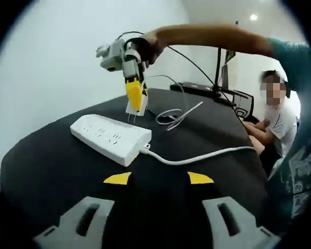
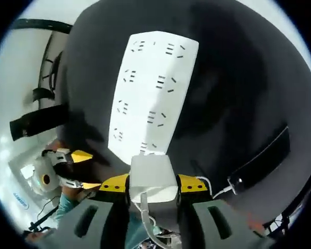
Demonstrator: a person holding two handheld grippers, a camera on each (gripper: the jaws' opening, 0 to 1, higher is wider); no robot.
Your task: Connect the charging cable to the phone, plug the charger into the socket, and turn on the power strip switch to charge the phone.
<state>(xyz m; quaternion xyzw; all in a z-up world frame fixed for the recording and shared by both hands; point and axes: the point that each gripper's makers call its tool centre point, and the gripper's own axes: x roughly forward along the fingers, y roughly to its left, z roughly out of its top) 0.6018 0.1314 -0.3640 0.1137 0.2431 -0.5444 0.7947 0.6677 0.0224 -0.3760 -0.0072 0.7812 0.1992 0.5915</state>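
My right gripper is shut on a white charger, whose prongs point down at the near end of the white power strip. In the left gripper view, the right gripper holds the charger just above the strip, prongs close to its top. The charger's white cable loops on the black table behind it. A dark phone lies to the right with the cable's plug at its end. My left gripper is open and holds nothing, short of the strip.
The strip's thick white cord runs right across the round black table. A person sits at the table's far right. A monitor stand and dark gear rest at the back edge. The left gripper hovers off the table's side.
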